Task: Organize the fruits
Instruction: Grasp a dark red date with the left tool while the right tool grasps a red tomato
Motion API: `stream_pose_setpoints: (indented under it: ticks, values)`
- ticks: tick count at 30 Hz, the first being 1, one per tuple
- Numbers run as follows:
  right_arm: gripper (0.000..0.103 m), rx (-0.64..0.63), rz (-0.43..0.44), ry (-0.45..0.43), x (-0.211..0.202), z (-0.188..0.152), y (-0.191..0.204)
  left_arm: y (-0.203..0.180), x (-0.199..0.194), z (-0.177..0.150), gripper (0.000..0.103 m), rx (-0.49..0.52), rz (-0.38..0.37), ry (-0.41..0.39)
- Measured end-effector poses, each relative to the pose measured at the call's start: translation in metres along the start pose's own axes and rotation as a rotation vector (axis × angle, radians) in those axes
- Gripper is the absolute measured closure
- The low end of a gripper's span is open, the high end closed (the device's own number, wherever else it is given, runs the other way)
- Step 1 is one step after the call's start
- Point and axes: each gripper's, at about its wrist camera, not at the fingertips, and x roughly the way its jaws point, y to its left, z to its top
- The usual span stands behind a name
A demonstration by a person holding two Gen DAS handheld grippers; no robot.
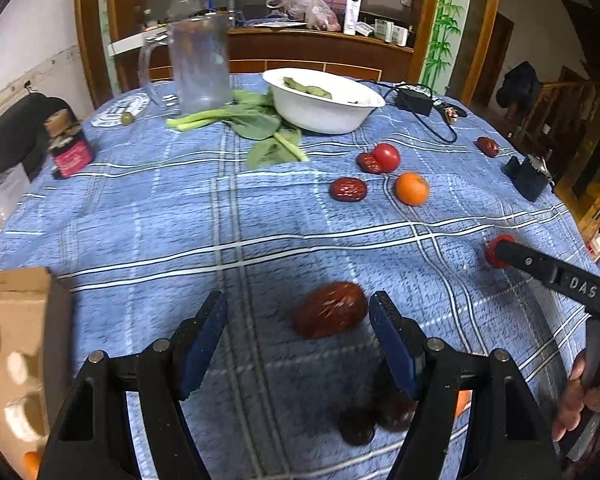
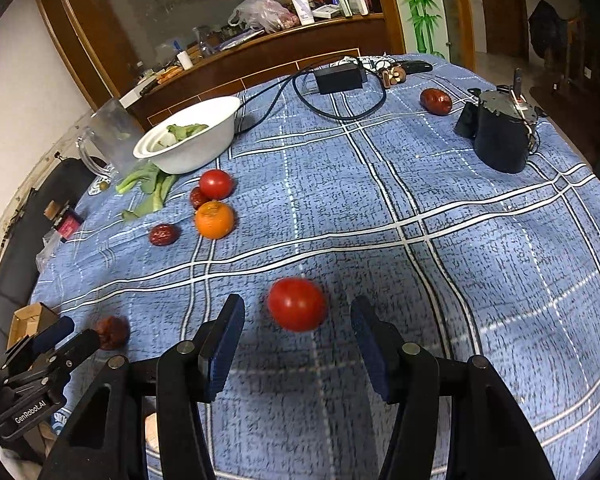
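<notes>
The left wrist view looks forward and steeply down along its own fingers (image 1: 204, 344) at the blue checked tabletop (image 1: 140, 216), close above it, with a red date (image 1: 330, 310) between and just ahead of the fingers. The right wrist view faces the same way from beside it, equally near, with a tomato (image 2: 297, 304) just ahead of its fingers (image 2: 226, 344). Both share the far tabletop: the white bowl (image 1: 324, 114), the orange (image 1: 412, 189) and the shelf behind; each also catches the other's fingers at its edge.

Blue plaid tablecloth (image 2: 420, 208), red tomato (image 2: 297, 304)
</notes>
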Motion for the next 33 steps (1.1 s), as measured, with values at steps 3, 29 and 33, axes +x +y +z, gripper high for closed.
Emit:
stream_pose_setpoints:
  ticks: [3,29,33]
  values:
    - [0.044,-0.006,-0.002,-0.005,0.005,0.000,-0.003,0.000,0.009,0.001,0.031,0.001,-0.020,0.008]
    - [0.070,-0.031,0.003,-0.075,-0.001,-0.004,-0.001,-0.015,0.001,-0.006,0.061,0.068,-0.034,-0.049]
    - [0.070,-0.055,-0.009,-0.095,-0.008,-0.007,0.004,-0.015,-0.029,-0.007,0.061,0.056,-0.046,-0.088]
